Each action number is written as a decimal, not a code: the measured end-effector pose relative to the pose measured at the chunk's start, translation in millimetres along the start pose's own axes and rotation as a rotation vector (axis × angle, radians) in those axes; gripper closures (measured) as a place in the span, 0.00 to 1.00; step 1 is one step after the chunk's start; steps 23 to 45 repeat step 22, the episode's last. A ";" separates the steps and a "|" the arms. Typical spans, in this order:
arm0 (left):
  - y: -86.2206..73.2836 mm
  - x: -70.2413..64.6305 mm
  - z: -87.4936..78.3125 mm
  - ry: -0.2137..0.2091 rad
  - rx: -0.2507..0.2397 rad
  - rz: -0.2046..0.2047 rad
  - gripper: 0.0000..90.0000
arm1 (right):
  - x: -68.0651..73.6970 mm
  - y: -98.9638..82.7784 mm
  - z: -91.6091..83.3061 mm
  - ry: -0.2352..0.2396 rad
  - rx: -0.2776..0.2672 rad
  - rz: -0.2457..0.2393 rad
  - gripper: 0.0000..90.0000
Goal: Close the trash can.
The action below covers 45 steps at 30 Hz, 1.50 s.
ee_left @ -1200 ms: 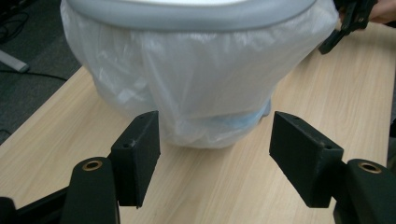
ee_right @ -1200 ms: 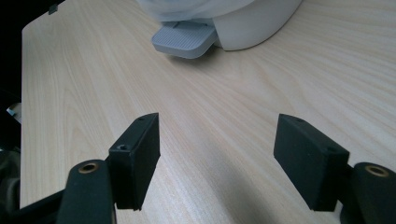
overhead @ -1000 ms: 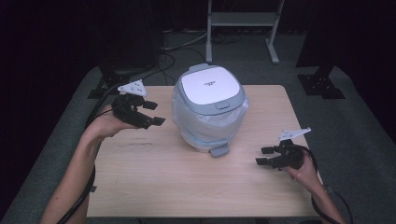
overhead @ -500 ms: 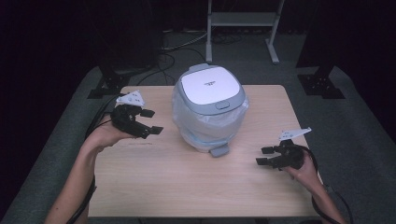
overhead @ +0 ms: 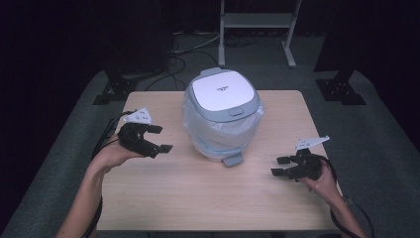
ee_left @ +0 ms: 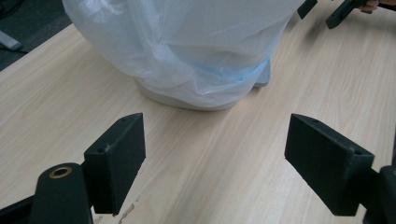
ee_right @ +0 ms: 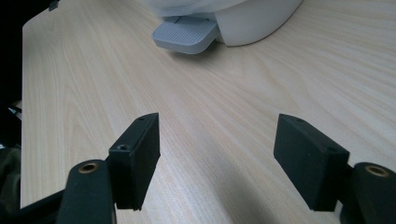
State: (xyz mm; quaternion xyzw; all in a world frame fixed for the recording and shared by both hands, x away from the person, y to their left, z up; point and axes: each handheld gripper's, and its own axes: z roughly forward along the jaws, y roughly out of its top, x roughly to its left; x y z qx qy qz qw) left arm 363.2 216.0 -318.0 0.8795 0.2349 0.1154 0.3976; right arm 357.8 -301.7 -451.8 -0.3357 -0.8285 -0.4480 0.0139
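Tabletop: left tool lower, jaws just widened.

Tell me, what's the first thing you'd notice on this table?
The big white and grey bin in the middle of the wooden table, with a see-through plastic bag wrapped round its sides and a grey pedal sticking out at the front. Next come the two black grippers on either side of it: the left gripper and the right gripper, both open, holding nothing.
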 end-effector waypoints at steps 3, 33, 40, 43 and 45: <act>-7.1 -2.4 2.6 -0.001 0.000 0.000 0.21 | 0.6 0.1 1.4 0.000 0.005 -0.003 0.34; -42.3 -15.6 16.9 -0.012 0.039 -0.006 0.20 | 1.6 0.9 3.1 -0.001 0.006 -0.011 0.34; -42.3 -15.6 16.9 -0.012 0.039 -0.006 0.20 | 1.6 0.9 3.1 -0.001 0.006 -0.011 0.34; -42.3 -15.6 16.9 -0.012 0.039 -0.006 0.20 | 1.6 0.9 3.1 -0.001 0.006 -0.011 0.34; -42.3 -15.6 16.9 -0.012 0.039 -0.006 0.20 | 1.6 0.9 3.1 -0.001 0.006 -0.011 0.34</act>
